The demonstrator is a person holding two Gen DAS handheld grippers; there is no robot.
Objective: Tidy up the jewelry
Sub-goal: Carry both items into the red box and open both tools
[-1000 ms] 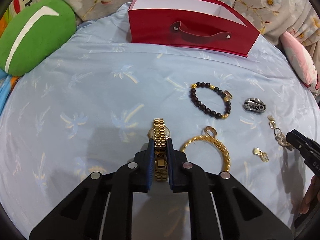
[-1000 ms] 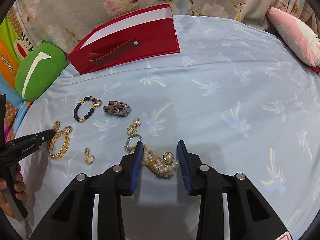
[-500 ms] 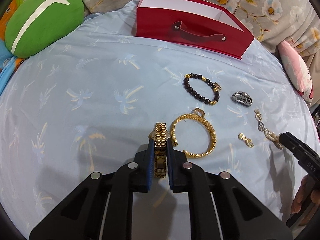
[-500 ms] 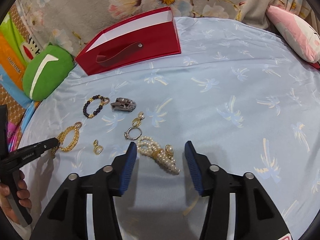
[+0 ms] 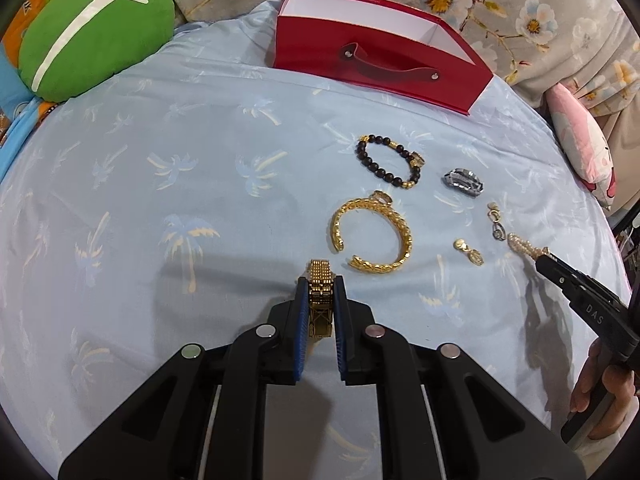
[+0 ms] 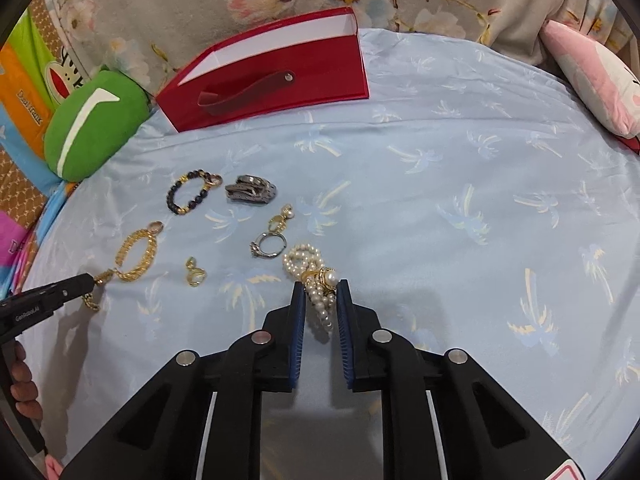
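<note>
So the left gripper [image 5: 320,292] has its jaws nearly shut, clamped tight on a gold metal link watch [image 5: 320,300] by its band, just short of the open gold twisted bangle [image 5: 372,236]. The right gripper [image 6: 319,300] has just been closing its jaws, and they now pinch a bundled white pearl strand with a gold clasp [image 6: 314,276], which lies on the light blue palm-print bedsheet [image 6: 440,200]. Everything else sits on the sheet around the bangle: a dark beaded bracelet with gold beads [image 5: 390,160] just beyond it, a grey metal clip-like piece [image 5: 464,182] to its right, and a small gold earring [image 5: 468,252] near its right edge. The red open-top box with a strap handle [image 5: 380,64] stands well beyond the bangle, at the far edge of the bed.
</note>
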